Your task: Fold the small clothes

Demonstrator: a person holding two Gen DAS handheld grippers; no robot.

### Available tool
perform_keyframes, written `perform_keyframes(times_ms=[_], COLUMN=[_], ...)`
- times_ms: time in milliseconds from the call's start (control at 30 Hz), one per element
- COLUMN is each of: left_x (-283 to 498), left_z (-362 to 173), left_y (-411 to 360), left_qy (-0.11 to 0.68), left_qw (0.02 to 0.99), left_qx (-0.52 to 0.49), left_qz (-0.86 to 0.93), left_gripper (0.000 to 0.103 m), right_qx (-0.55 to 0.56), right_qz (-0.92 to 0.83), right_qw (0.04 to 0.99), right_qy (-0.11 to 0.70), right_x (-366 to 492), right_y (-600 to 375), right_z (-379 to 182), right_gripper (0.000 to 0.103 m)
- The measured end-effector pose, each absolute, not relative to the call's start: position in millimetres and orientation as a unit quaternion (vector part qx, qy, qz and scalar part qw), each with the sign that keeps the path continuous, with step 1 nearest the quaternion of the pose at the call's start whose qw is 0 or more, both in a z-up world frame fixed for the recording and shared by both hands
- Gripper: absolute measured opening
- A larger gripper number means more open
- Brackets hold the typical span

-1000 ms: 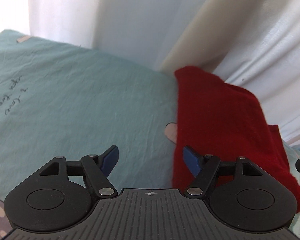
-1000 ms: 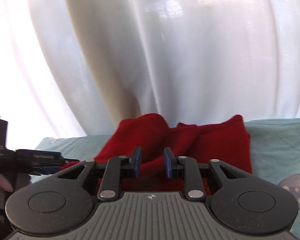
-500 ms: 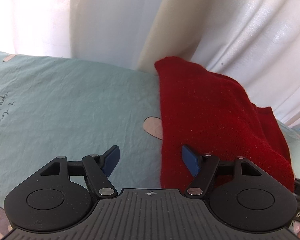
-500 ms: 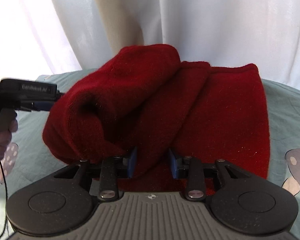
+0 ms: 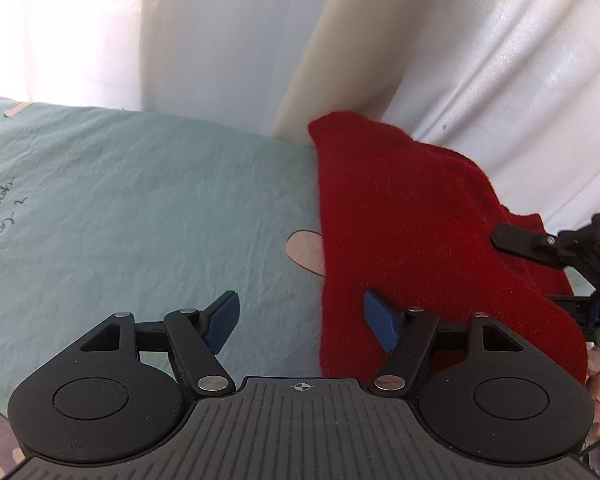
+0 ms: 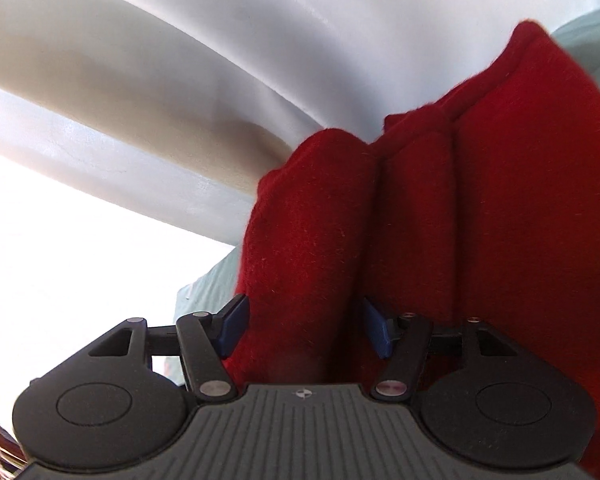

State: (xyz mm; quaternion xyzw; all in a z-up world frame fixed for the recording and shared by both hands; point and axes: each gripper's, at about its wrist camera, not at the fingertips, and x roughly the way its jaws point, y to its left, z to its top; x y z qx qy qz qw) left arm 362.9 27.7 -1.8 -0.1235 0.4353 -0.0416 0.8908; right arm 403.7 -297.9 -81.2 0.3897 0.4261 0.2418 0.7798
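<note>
A red knitted garment lies folded on the pale green sheet, against the white curtain. My left gripper is open and empty just above the sheet, with its right finger over the garment's near left edge. My right gripper is open with its jaws wide. A thick fold of the red garment sits between them. The right gripper also shows in the left wrist view, at the garment's right side.
A white curtain hangs right behind the sheet's far edge. The sheet has printed script at the left and a pink patch beside the garment. The right wrist view is tilted.
My right gripper opened wider, pushed closer into the garment and rolled, so a fold now fills its jaws. My left gripper shifted slightly and stayed open.
</note>
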Motion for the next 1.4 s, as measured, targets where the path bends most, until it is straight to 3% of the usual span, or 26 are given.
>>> perform_keyframes(times_ms=[67, 167, 267, 433, 633, 800, 833, 867, 1233, 1267, 1333, 1367, 1400], left_x=[362.2, 361.1, 356.9, 354.2, 362.5, 360.1, 360.8, 360.6, 360.6, 360.4, 358.9, 358.5, 357.7], left_z=[-2.0, 0.0, 10.8, 17.0, 4.6, 4.0, 3.5, 3.1, 3.5, 3.3, 4.5, 4.8, 6.1], left_y=[26.9, 26.7, 32.3, 21.5, 1.4, 1.2, 2.6, 2.4, -0.5, -0.8, -2.1, -2.4, -1.8], left_qy=[0.435, 0.436, 0.430, 0.423, 0.433, 0.433, 0.434, 0.434, 0.434, 0.433, 0.433, 0.433, 0.433], left_qw=[0.892, 0.893, 0.894, 0.898, 0.892, 0.895, 0.895, 0.895, 0.896, 0.896, 0.897, 0.897, 0.898], left_qx=[-0.120, -0.109, -0.122, -0.101, -0.103, -0.086, -0.089, -0.090, -0.085, -0.085, -0.081, -0.078, -0.075], left_qz=[-0.039, -0.030, -0.041, -0.061, -0.072, -0.060, -0.057, -0.055, -0.048, -0.047, -0.043, -0.040, -0.037], left_gripper=[0.074, 0.074, 0.078, 0.087, 0.090, 0.089, 0.089, 0.089, 0.089, 0.089, 0.089, 0.089, 0.089], right_qx=[0.403, 0.358, 0.251, 0.165, 0.165, 0.264, 0.260, 0.263, 0.405, 0.398, 0.375, 0.365, 0.357], right_qz=[0.249, 0.257, 0.249, 0.204, 0.151, 0.149, 0.139, 0.139, 0.259, 0.262, 0.259, 0.256, 0.255], right_qw=[0.767, 0.793, 0.854, 0.907, 0.900, 0.875, 0.878, 0.877, 0.780, 0.781, 0.792, 0.799, 0.805], right_qy=[0.433, 0.421, 0.382, 0.328, 0.375, 0.377, 0.377, 0.377, 0.401, 0.403, 0.406, 0.404, 0.400], right_x=[416.7, 420.4, 399.6, 360.8, 350.2, 354.3, 352.5, 350.9, 376.9, 379.2, 383.3, 385.0, 384.1], right_y=[-288.2, -269.9, -253.7, -264.1, -284.1, -316.6, -320.3, -323.5, -327.7, -324.8, -316.9, -312.5, -309.4], right_z=[-85.6, -76.2, -49.0, -19.5, -57.0, -67.5, -65.8, -66.0, -89.2, -83.6, -79.8, -80.2, -78.5], right_gripper=[0.061, 0.018, 0.014, 0.013, 0.015, 0.034, 0.053, 0.060, 0.069, 0.069, 0.056, 0.038, 0.030])
